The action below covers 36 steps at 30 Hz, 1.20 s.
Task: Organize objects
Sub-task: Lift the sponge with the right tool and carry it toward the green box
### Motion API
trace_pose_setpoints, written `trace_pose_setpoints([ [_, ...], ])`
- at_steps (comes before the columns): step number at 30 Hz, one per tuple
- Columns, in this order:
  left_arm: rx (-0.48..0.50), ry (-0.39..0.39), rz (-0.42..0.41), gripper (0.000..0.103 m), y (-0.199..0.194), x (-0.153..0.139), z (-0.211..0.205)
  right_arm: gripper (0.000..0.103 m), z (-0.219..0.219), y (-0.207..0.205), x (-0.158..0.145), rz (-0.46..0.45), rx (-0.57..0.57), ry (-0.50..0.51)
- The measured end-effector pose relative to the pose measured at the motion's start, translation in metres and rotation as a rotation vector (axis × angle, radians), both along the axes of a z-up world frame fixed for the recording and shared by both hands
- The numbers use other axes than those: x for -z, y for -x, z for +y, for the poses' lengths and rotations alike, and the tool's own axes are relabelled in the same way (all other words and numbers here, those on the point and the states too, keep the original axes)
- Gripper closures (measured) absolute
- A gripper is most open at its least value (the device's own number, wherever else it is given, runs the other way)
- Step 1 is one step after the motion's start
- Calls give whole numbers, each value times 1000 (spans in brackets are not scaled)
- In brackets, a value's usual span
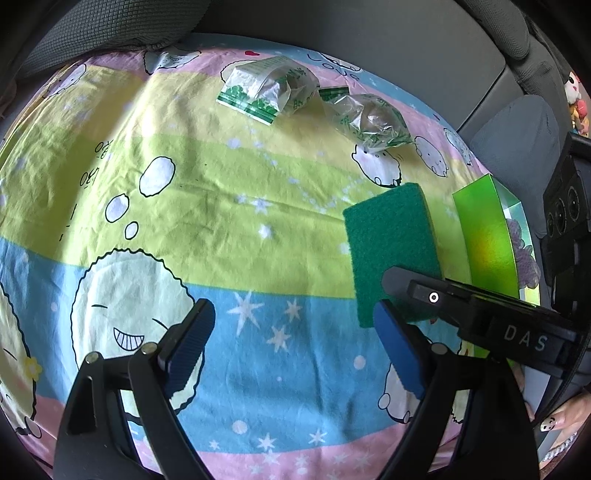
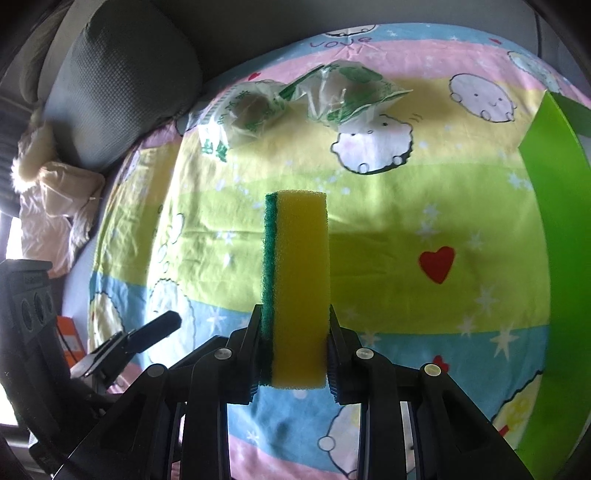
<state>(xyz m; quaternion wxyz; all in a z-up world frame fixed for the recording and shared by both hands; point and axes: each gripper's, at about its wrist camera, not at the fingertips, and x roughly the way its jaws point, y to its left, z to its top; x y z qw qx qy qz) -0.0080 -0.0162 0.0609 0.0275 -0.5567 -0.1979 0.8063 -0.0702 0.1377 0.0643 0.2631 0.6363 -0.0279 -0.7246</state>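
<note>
My right gripper (image 2: 293,332) is shut on a yellow sponge with a green scouring side (image 2: 295,266) and holds it on edge above the cartoon bedsheet (image 2: 388,229). In the left wrist view the sponge (image 1: 391,243) shows its green face, with the right gripper (image 1: 480,314) behind it. My left gripper (image 1: 295,328) is open and empty over the blue stripe of the sheet. Two clear bags with green print, each with a round brown thing inside, lie at the far side (image 1: 266,86) (image 1: 369,118), also in the right wrist view (image 2: 243,110) (image 2: 347,92).
A shiny green box (image 1: 487,236) stands at the right edge of the sheet, also in the right wrist view (image 2: 561,258). A grey cushion (image 2: 122,74) and a pale pillow (image 2: 55,206) lie to the left. A grey seat back (image 1: 369,33) runs behind.
</note>
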Motion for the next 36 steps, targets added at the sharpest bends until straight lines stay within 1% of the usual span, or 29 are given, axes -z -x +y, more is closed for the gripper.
trace_pose_setpoints([
  [4,7,8,-15,16,1,3,5,72,7,5,0,-9,14,-29],
  [7,26,12,-21,16,1,5,10,65,13,8,-2,1,24,-43],
  [9,32,11,-18,16,1,5,13,56,13,9,-3,20,18,-76],
  [12,36,7,-17,16,1,5,16,51,16,10,-6,48,19,-100],
  [19,32,-24,-22,16,4,5,26,51,26,16,-11,79,67,-119],
  [22,39,-39,-26,16,7,5,32,51,28,18,-12,77,78,-107],
  [25,48,-56,-25,16,10,5,41,51,29,19,-12,83,78,-99],
  [30,74,-63,-22,16,14,7,56,51,29,20,-11,91,64,-77],
  [31,78,-65,-22,16,15,8,58,53,29,20,-9,88,63,-74],
  [33,84,-69,-21,17,17,10,62,59,29,22,-6,70,65,-70],
  [34,87,-72,-21,18,18,11,62,60,30,23,-4,65,70,-70],
  [36,96,-77,-23,24,20,13,66,66,32,26,0,57,77,-74],
])
